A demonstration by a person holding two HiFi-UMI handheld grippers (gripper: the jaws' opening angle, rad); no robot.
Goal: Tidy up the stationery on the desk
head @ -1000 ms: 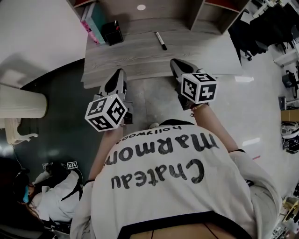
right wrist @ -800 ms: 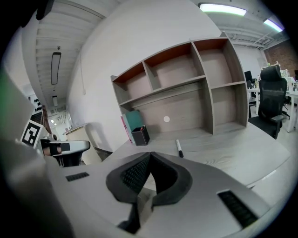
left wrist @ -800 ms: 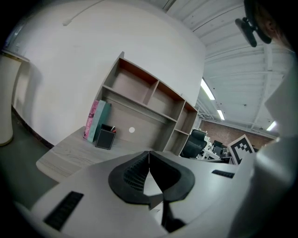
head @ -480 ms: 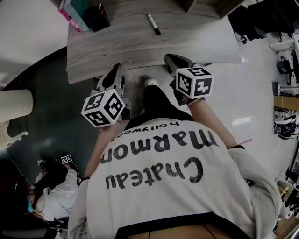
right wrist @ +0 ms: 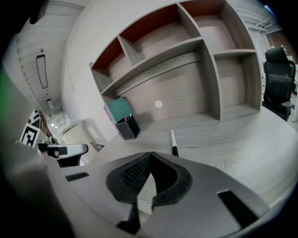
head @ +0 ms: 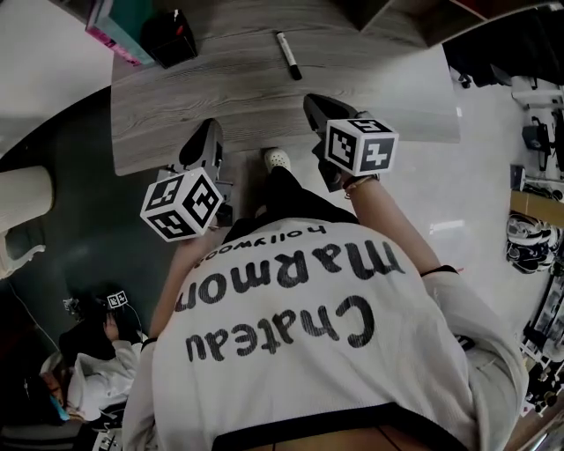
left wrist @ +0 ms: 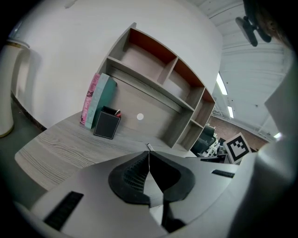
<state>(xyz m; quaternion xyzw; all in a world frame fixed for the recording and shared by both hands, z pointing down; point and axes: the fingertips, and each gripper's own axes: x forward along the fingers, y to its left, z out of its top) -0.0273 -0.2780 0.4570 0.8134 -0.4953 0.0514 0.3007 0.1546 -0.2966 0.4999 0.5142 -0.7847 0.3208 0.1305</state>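
White shirt: "Chateau Marmon", "hollywood"

Bare worktop before me, lone marker mid-surface, pen holder and books at far left, shelf unit walling the back

A pen lies flat on the grey wood-grain desk, alone, at the upper centre of the head view and slanted down to the right. Its body is pale and its lower end black. In the right gripper view that black end points toward the camera. A black square holder stands upright at the upper left, well apart from the pen, just beside teal and pink books. Small red and white tips show at its open top.
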